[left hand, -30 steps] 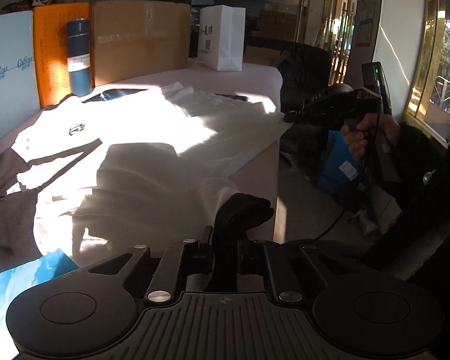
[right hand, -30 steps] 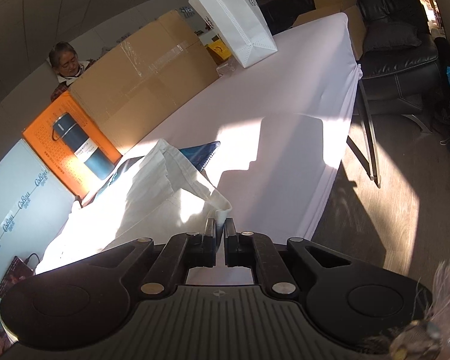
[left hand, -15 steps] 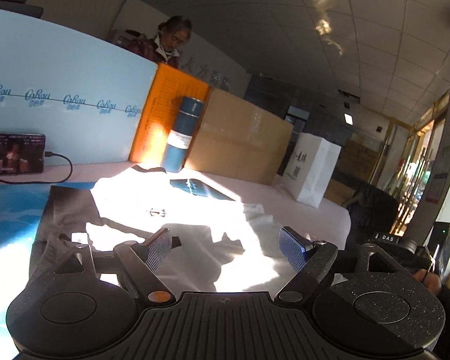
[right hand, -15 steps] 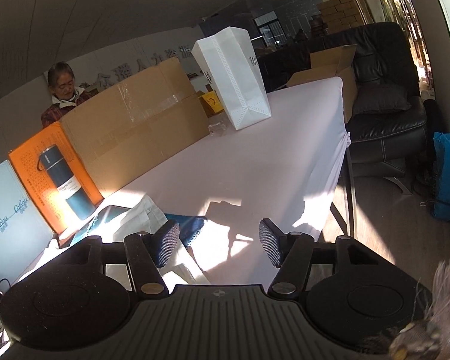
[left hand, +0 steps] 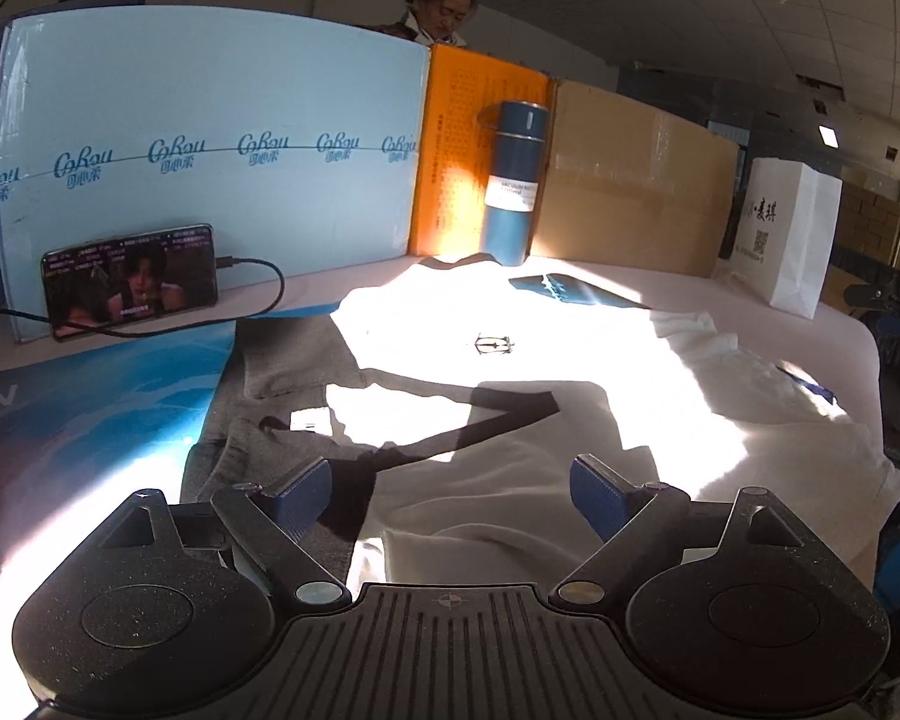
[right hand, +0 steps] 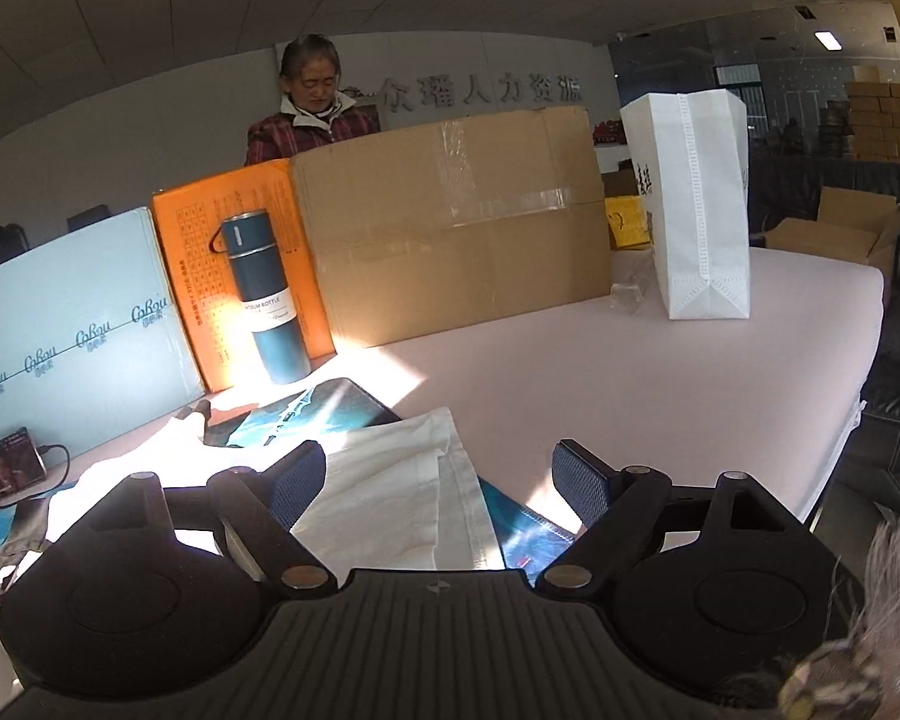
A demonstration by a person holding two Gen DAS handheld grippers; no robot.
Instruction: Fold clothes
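Note:
A white shirt [left hand: 510, 372] with a small dark logo lies spread on the table, partly in sunlight, with a grey garment [left hand: 282, 372] beside it on the left. My left gripper [left hand: 450, 486] hovers over the shirt's near part; its jaws are opening and nothing is between the pads. In the right wrist view a folded edge of the white shirt [right hand: 402, 480] lies under my right gripper [right hand: 435, 480]. Its jaws are opening too, and the pads stand apart from the cloth.
Along the back stand a pale blue board [left hand: 210, 138], an orange box [left hand: 456, 156], a blue vacuum bottle [right hand: 264, 294], a cardboard sheet [right hand: 450, 222] and a white paper bag [right hand: 696, 204]. A phone [left hand: 129, 279] on a cable leans at left. A person stands behind.
Both grippers went from shut on cloth to wide apart, letting the shirt go. Both views swung up from the table and levelled out; the right one rose.

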